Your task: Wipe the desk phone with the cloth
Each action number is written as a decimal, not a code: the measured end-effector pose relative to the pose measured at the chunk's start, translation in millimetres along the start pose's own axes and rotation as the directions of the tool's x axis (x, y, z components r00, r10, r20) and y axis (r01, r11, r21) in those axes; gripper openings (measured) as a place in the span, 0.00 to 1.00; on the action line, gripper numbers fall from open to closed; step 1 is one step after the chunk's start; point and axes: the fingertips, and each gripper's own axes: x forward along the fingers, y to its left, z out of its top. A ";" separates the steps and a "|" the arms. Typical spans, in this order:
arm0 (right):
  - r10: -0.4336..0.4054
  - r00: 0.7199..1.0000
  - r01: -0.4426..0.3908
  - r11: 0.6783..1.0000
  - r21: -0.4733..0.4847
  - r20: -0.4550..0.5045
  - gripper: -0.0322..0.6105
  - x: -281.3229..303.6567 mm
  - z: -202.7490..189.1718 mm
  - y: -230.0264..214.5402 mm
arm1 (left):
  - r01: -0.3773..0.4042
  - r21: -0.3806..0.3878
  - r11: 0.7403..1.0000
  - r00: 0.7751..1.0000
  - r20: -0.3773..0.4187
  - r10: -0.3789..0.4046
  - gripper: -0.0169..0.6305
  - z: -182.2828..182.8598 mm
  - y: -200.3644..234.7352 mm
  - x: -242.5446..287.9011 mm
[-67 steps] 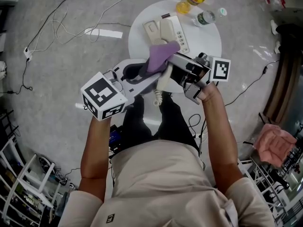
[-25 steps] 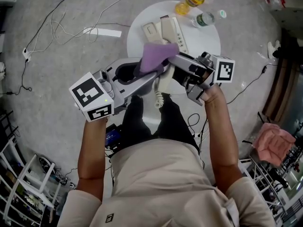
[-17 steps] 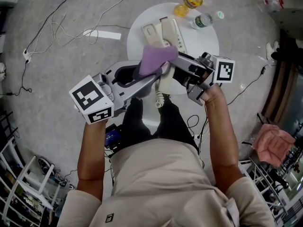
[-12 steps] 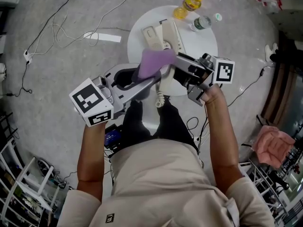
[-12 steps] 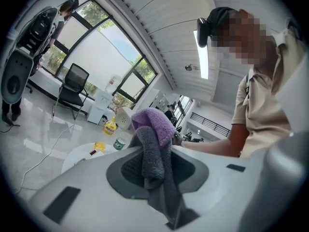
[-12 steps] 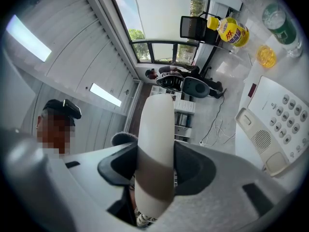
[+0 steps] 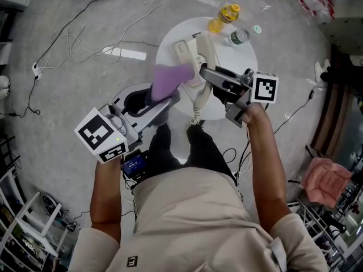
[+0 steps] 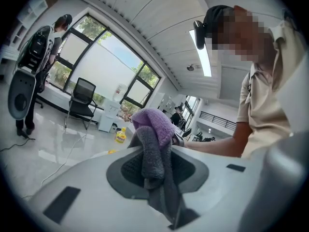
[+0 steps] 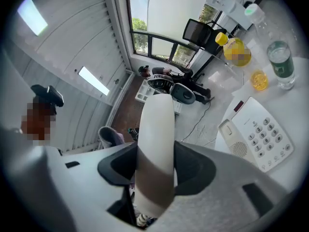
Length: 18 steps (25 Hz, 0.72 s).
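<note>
Above a grey polished floor (image 7: 68, 95) strewn with thin cables (image 7: 74, 35), a person in a beige shirt (image 7: 193, 220) stands at a small round white table (image 7: 241, 67), a two-jaw gripper in each hand, both held up in front of the table's near edge.

The right gripper (image 7: 205, 77), with its marker cube (image 7: 263, 88) facing up, is clamped across the middle of the desk phone's white handset (image 9: 155, 144). The handset stands between the jaws and reaches well beyond them, and a coiled cord (image 7: 196, 111) hangs from its lower end.

The left gripper (image 7: 165, 98) is closed on a purple cloth (image 7: 169, 78). The cloth is pinched low between the pads, and its bunched top rises above the jaws in the left gripper view (image 8: 152, 129). Seen from the head view, the cloth is close to the left of the handset; whether the two touch cannot be told.

The phone's base (image 9: 258, 134), keypad up and cradle empty, lies flat on the table, on its left part in the head view.

Beyond the base, at the far rim, stand a yellow bottle (image 7: 226, 15) and a clear water bottle with a green label (image 7: 238, 37), with a small green cap (image 7: 257, 29) just beside them.
</note>
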 end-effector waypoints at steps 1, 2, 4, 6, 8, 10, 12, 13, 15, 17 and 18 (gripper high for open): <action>-0.020 1.000 0.020 1.000 -0.008 -0.006 0.37 0.0 -1.1 -2.6 | -0.018 0.009 1.000 1.000 0.005 0.017 0.17 3.2 0.2 -4.6; -0.040 0.999 0.040 0.999 -0.016 -0.012 0.37 0.2 -2.3 -5.4 | -0.035 0.018 0.999 0.999 0.010 0.035 0.17 6.3 0.5 -9.2; -0.083 0.996 0.082 0.996 -0.034 -0.024 0.37 1.7 -4.5 -11.6 | -0.070 0.035 0.997 0.997 0.022 0.070 0.17 12.8 1.8 -18.6; -0.129 0.991 0.127 0.991 -0.053 -0.038 0.37 3.9 -7.3 -18.4 | -0.105 0.047 0.993 0.994 0.038 0.103 0.17 19.0 3.6 -27.9; -0.170 0.984 0.166 0.983 -0.078 -0.057 0.37 5.6 -10.7 -26.2 | -0.141 0.060 0.988 0.989 0.049 0.138 0.17 23.4 5.1 -35.9; -0.220 0.973 0.213 0.973 -0.088 -0.075 0.37 4.9 -15.4 -37.8 | -0.179 0.081 0.980 0.983 0.054 0.175 0.17 26.2 6.7 -43.0; -0.259 0.961 0.250 0.963 -0.101 -0.093 0.37 7.1 -20.1 -46.9 | -0.215 0.105 0.971 0.976 0.055 0.210 0.17 28.2 8.4 -50.7; -0.277 0.955 0.265 0.957 -0.117 -0.103 0.37 8.9 -22.2 -51.0 | -0.232 0.115 0.966 0.972 0.057 0.227 0.17 29.2 9.2 -55.1; -0.314 0.941 0.295 0.943 -0.153 -0.125 0.37 12.2 -26.7 -59.6 | -0.267 0.137 0.954 0.964 0.062 0.260 0.17 31.2 10.5 -64.2; -0.349 0.926 0.322 0.928 -0.186 -0.143 0.37 14.8 -31.7 -68.4 | -0.300 0.158 0.941 0.954 0.067 0.293 0.17 32.8 10.9 -73.0; -0.366 0.919 0.334 0.921 -0.200 -0.148 0.37 16.1 -33.9 -72.9 | -0.313 0.166 0.935 0.950 0.070 0.305 0.17 33.5 10.5 -77.0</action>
